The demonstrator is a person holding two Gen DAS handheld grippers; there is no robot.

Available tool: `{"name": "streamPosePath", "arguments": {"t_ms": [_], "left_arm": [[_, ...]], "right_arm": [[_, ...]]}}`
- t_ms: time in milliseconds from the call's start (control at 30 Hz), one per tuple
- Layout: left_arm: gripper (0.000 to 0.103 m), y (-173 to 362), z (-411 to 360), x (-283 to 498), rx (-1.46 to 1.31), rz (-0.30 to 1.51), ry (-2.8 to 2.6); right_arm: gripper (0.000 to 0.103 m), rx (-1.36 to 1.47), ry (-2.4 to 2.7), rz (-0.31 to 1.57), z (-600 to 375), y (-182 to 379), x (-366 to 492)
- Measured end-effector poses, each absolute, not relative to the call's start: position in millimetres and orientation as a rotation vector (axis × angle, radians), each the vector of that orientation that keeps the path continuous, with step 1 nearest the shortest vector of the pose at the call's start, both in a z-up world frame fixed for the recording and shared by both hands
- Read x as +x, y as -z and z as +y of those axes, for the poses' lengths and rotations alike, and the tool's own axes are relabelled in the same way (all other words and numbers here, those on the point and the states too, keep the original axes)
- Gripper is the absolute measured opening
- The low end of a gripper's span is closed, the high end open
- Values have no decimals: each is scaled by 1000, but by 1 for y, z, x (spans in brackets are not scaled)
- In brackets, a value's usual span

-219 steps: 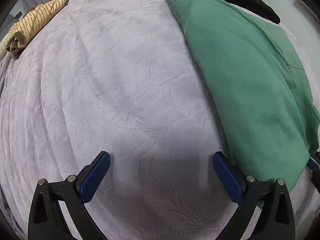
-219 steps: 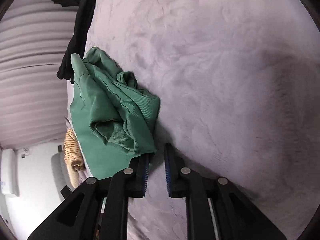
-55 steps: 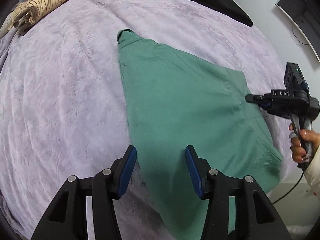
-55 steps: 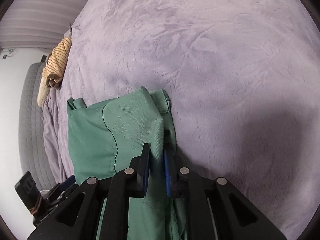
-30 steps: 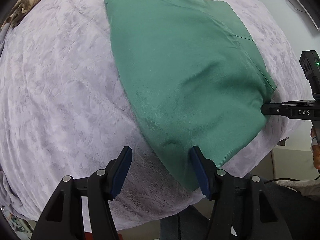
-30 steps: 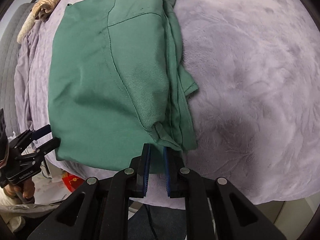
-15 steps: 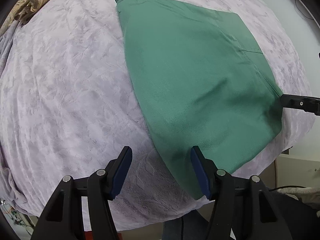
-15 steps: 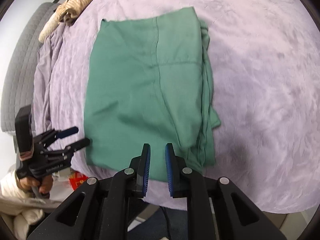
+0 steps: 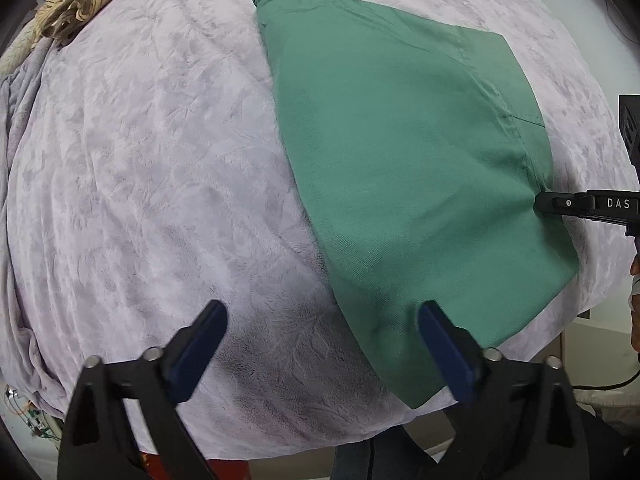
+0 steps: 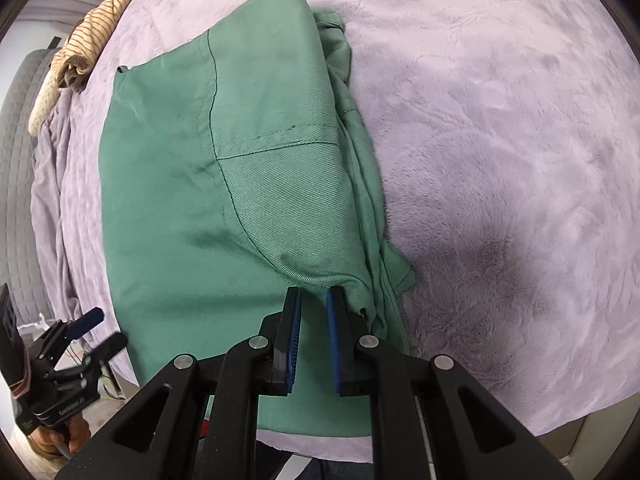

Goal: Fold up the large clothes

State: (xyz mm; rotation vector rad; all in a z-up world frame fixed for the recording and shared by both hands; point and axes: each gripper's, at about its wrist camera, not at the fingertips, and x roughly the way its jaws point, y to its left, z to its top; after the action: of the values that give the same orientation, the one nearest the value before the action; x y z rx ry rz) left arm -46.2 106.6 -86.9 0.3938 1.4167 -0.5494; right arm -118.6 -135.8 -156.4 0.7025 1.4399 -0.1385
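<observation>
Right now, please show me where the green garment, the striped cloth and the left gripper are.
green garment (image 9: 400,152): left wrist view, middle of its flat top layer.
striped cloth (image 10: 94,28): right wrist view, on its bunched middle.
left gripper (image 9: 320,340): left wrist view, midway between fingertips.

left gripper (image 9: 320,340) spread wide | right gripper (image 10: 313,312) slightly parted

lavender plush blanket (image 9: 152,168) covers bed | striped beige cloth (image 9: 68,8) bunched at far edge | grey quilted panel (image 10: 18,128) beside bed

Both wrist views look down from opposite sides, seemingly close, sharing the green garment (image 9: 408,152)
</observation>
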Motion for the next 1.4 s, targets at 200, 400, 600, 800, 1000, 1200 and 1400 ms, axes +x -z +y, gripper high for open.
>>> {"name": "streamPosePath", "arguments": {"t_ms": [200,400,600,800,1000,1200,1400], "left_arm": [[100,85,111,-41,383,1418,539],[100,89,108,-41,363,1454,513],[100,93,114,-30,353,1462,428],[100,85,118,-22,307,1443,392],[100,77,109,-17,335,1450,384],[100,72,101,-11,337,1455,382],[100,42,94,-7,322,1374,366]], "right_arm": [[13,689,130,1441,-138,155,-121],[16,700,118,1439,-136,154,-120],[17,701,118,1448,-136,142,-126],[85,652,101,1396,-128,109,-127],[91,569,151,1366,-124,86,-116],[103,562,213,1336,-127,76,-105],[103,440,279,1333,-122,59,-98]]}}
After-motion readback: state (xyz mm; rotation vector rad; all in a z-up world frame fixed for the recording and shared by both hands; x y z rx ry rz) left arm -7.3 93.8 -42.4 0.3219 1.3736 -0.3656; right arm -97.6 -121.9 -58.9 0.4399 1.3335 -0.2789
